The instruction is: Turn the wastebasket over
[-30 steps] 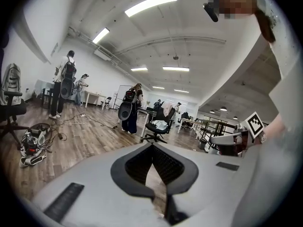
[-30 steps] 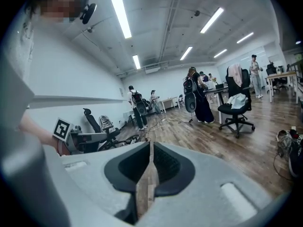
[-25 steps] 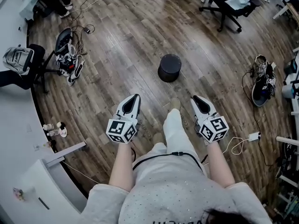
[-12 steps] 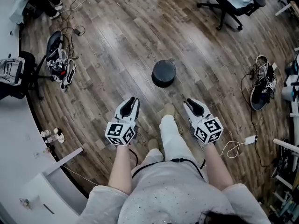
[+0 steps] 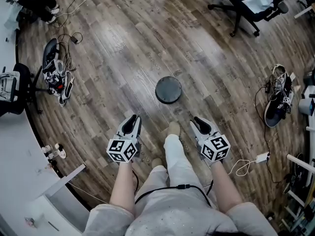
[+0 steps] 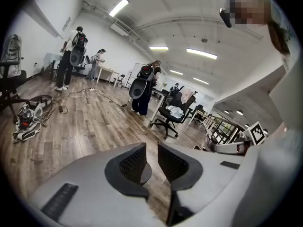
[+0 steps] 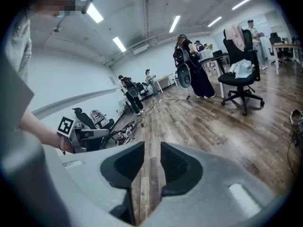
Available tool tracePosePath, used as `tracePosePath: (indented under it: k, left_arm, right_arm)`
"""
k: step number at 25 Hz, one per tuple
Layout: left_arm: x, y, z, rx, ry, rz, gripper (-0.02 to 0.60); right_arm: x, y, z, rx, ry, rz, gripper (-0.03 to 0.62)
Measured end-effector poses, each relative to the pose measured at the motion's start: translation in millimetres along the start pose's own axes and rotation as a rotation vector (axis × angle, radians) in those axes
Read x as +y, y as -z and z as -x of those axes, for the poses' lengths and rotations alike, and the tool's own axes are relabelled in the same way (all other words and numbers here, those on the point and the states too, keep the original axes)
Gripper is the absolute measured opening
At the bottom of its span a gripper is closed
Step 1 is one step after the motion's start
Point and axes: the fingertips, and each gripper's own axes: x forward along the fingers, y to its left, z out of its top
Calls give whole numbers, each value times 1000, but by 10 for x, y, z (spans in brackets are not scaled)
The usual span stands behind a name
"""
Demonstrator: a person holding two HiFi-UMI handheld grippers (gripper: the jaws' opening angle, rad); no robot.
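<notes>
Both grippers, left (image 5: 131,122) and right (image 5: 198,123), sit closer to the wastebasket (image 5: 168,89), seemingly inverted on the floor (image 5: 123,58) ahead; their empty jaws, just opening slightly, should widen to grip opposite sides.

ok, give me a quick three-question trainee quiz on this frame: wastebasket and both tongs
1. True or false: the left tongs are clamped on the black wastebasket.
2. Pick one: the wastebasket stands A) on the wooden floor, ahead of the person's shoe; B) under the office chair; C) on the white desk.
3. Fill in: the pads of the right tongs frame only bare ___.

Key
1. False: those tongs are open, empty and short of it.
2. A.
3. Floor.
Both tongs' jaws have just been opening, with nothing between them.
</notes>
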Motion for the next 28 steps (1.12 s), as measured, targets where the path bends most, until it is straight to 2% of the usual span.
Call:
tracePosePath:
  k: [5, 9, 17, 20, 23, 28]
  left_arm:
    - [112, 168, -515, 68, 9, 24, 71]
    - [228, 229, -885, 66, 34, 99, 72]
    - [509, 609, -1578, 122, 77, 205, 72]
    - [622, 810, -1816, 136, 79, 244, 71]
    - [713, 1061, -2072, 191, 93, 242, 71]
    - [859, 1331, -2470, 257, 160, 245, 71]
  right_arm:
    - [-446, 68, -412, 46, -4, -51, 99]
    - [-718, 161, -767, 73, -12, -87, 101]
    - [-1229, 469, -1339, 58, 67, -242, 117]
    - [-1343, 610, -1530, 83, 80, -263, 117]
    - [-1479, 733, -1712, 95, 87, -285, 117]
    - [-1722, 1007, -1974, 113, 111, -340, 117]
